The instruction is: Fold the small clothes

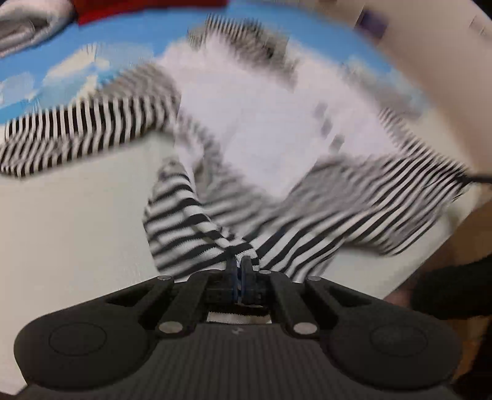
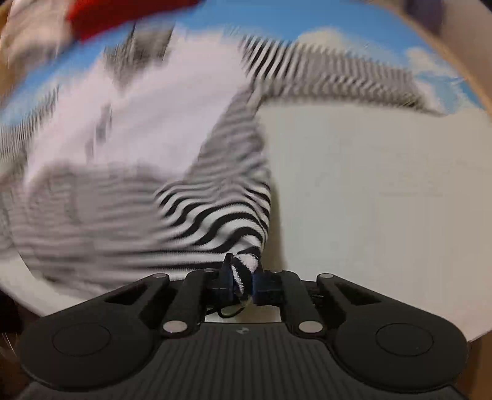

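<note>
The left claw (image 1: 239, 267) pinches a hem of the striped garment (image 1: 246, 147). The right claw (image 2: 243, 277) pinches another bunched corner above the white table (image 2: 384, 200).

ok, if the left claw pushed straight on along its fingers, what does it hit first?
The striped garment itself: the left claw is shut on its hem, and bunched fabric hangs right ahead. Beyond that probably the white tabletop, though blur makes depth hard to judge.

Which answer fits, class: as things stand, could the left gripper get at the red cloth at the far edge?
Probably not: the left gripper is shut on the striped garment, and the red cloth lies beyond that garment.
</note>
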Available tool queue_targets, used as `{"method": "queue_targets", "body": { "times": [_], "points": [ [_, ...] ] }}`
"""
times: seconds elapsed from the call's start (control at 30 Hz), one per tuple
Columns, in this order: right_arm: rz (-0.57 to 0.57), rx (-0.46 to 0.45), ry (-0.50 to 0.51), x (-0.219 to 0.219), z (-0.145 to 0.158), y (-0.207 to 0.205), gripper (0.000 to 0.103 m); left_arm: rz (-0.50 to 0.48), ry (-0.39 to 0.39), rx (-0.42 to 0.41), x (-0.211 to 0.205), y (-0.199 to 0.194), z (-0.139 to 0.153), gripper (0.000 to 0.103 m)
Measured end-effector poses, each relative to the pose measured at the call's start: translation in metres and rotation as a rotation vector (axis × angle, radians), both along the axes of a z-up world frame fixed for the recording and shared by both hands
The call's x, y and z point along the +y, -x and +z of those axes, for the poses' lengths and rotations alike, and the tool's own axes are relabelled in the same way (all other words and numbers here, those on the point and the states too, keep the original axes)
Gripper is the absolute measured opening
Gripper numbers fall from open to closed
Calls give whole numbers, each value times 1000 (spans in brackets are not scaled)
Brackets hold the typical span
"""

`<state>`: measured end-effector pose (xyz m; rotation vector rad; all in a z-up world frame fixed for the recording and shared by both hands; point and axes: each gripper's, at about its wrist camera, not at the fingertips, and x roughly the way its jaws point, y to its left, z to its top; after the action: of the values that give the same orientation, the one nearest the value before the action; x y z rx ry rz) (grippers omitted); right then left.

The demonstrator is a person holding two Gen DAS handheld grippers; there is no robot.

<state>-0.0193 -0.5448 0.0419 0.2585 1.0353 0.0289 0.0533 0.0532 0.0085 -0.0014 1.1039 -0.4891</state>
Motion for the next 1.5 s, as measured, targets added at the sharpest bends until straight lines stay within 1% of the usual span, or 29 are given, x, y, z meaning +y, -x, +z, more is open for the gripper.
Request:
{"method": "queue_targets", "body": {
  "times": [0.07,0.1,0.13,0.17,0.27,0.37,0.43,0.47,0.53,0.57,0.63,0.67,0.7,0.77,0.83,0.87,0.9,0.97,1.0,1.07,1.17,1.2,1.23,1.27,1.3,1.33,1.4,1.47,1.5],
  "points": [
    [-43,-93,-77,-21,24,12,10,18,135,-17,25,7,25,1],
    [-49,-115,-95,-28,28,17,10,19,156,-14,30,9,28,1],
    [-48,-111,-91,-32,29,20,10,17,138,1,35,10,26,1],
    [-42,-87,-70,-33,25,20,10,21,83,23,36,9,19,1],
    [14,64,36,-22,-2,12,9,-19,-224,112,20,5,-25,1],
    [142,189,126,7,-29,7,11,-84,-345,160,3,4,-48,4],
    [149,228,172,15,-37,0,20,-36,-391,162,2,-2,-51,5],
    [136,219,171,14,-36,-2,23,-9,-385,158,4,-6,-49,8],
    [90,194,141,8,-35,-4,36,37,-310,151,10,-13,-41,22],
    [58,189,122,3,-36,-5,40,59,-282,158,12,-16,-40,35],
    [30,207,107,5,-47,-8,50,87,-252,172,13,-19,-41,42],
    [23,233,106,4,-53,-8,51,98,-244,184,12,-21,-44,49],
    [21,256,109,4,-61,-8,53,107,-241,195,12,-19,-47,61],
    [35,299,117,8,-73,-12,54,116,-247,219,9,-22,-59,67],
    [56,318,133,13,-80,-14,54,91,-246,239,4,-21,-68,66],
    [69,322,147,17,-81,-14,54,78,-253,239,1,-20,-71,62],
    [81,318,157,19,-80,-14,52,56,-269,230,-4,-19,-74,41],
    [94,297,142,21,-75,-14,29,-18,-296,208,-15,-14,-74,2],
    [86,277,117,18,-69,-14,11,-58,-298,178,-19,-11,-68,2],
    [36,191,76,8,-49,-10,11,-92,-237,113,-17,-7,-45,2],
    [-104,45,-16,-17,-12,4,10,-38,-11,58,11,-3,0,2],
    [-125,19,-32,-23,-7,9,10,-33,12,48,15,-1,6,2],
    [-138,8,-33,-25,-3,12,10,-40,-21,41,19,1,7,2],
    [-137,23,-15,-26,-5,13,10,-59,-115,40,15,4,-1,2],
    [-126,65,8,-24,-13,13,10,-76,-240,59,11,6,-16,2],
    [-104,113,21,-19,-25,11,10,-86,-324,89,7,6,-30,2],
    [-16,226,89,1,-51,5,11,-133,-450,119,-6,8,-49,9],
    [34,284,204,17,-64,3,16,-153,-476,103,-11,9,-51,11],
    [36,292,236,20,-66,2,23,-138,-468,81,-11,7,-45,14]
  ]
}}
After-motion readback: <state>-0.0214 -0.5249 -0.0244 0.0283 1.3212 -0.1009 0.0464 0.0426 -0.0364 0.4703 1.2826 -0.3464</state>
